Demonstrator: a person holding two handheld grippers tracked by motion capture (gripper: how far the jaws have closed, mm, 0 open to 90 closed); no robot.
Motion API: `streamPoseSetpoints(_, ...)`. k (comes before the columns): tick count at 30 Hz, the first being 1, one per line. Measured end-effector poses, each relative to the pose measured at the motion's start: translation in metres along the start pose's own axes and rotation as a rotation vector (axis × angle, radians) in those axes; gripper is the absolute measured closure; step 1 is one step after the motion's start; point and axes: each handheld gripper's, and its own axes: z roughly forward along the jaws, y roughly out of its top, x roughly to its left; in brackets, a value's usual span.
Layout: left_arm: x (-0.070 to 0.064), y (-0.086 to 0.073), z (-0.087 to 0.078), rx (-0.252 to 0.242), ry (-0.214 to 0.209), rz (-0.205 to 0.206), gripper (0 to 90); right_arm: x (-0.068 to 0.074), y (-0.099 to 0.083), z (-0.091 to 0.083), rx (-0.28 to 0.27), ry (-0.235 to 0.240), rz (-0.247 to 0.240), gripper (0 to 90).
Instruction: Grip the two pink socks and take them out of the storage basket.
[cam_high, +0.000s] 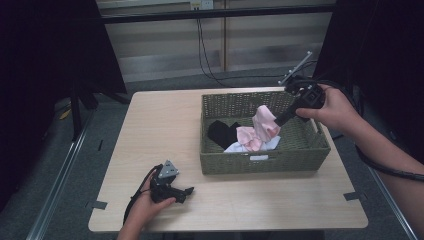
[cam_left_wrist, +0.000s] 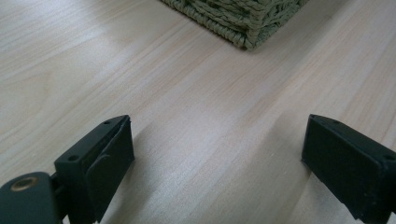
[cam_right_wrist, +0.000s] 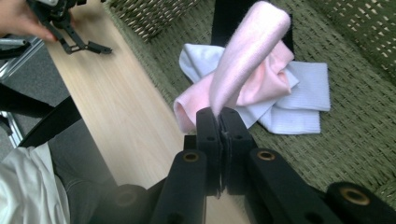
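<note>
Right gripper (cam_right_wrist: 219, 116) jaws clamp the pink sock (cam_right_wrist: 247, 56) above the basket (cam_high: 260, 162) — left gripper (cam_left_wrist: 217, 154) jaws apart.

A recording lab or test room — black curtains (cam_high: 45, 60) flank a lone pale wood counter (cam_high: 165, 130), cables (cam_high: 205, 55) hang down the bare wall, grey carpet below.

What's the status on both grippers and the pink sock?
Right gripper shut on pink sock, held up over the woven basket. Left gripper open, idle on table. White sock and a black cloth lie underneath; nothing blocking.
</note>
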Motion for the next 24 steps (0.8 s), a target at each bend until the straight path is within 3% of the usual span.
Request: streamPoseSetpoints(24, 0.000, 0.000, 0.000, 0.001, 0.000, 0.000, 8.5, 0.028, -0.015, -0.016, -0.008, 0.042, -0.070, 87.9)
